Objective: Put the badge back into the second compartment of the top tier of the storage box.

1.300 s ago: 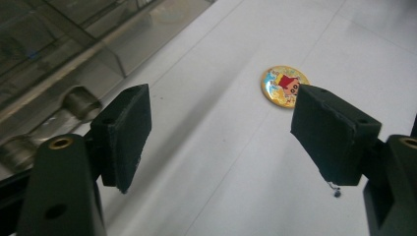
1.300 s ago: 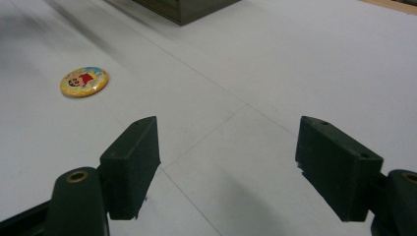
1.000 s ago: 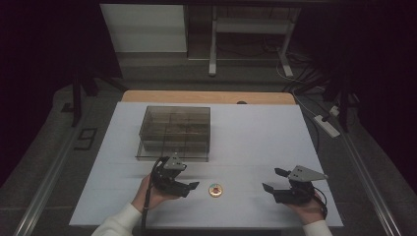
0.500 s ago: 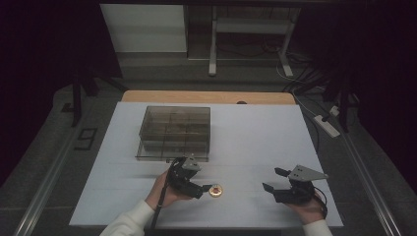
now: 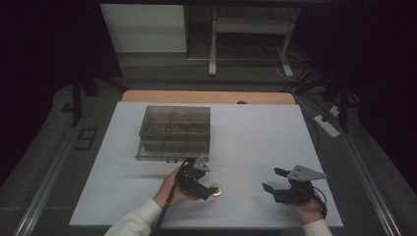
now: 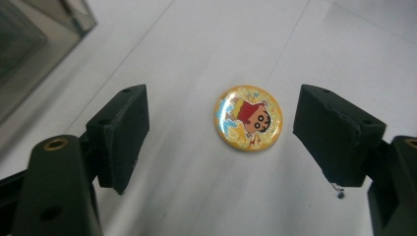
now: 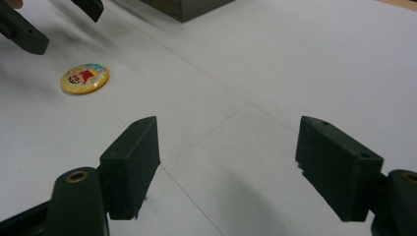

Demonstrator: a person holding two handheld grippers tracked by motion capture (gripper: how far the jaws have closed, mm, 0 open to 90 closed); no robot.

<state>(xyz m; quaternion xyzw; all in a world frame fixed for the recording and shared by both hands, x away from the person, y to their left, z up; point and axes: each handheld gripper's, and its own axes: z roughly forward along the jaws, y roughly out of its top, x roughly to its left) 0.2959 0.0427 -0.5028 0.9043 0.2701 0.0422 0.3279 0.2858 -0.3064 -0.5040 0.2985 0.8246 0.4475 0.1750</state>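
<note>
A round yellow badge (image 5: 218, 191) with a cartoon figure lies flat on the white table (image 5: 255, 132). My left gripper (image 5: 210, 189) hovers right at it, open. In the left gripper view the badge (image 6: 248, 118) lies on the table between the two spread pads of the left gripper (image 6: 223, 130), touching neither. My right gripper (image 5: 271, 180) rests further right, open, with nothing between its pads. The right gripper view looks past the right gripper (image 7: 228, 162) to the badge (image 7: 84, 78) and the left gripper (image 7: 56, 19) beside it.
A clear smoky plastic box (image 5: 174, 132) with compartments stands behind the left hand, close to it. Its corner shows in the left gripper view (image 6: 29, 44). White tabletop stretches to the right and behind; a wooden strip (image 5: 206, 96) edges the far side.
The left hand has slid right across the table, bringing its gripper up to the badge. The right hand and the badge have stayed put.
</note>
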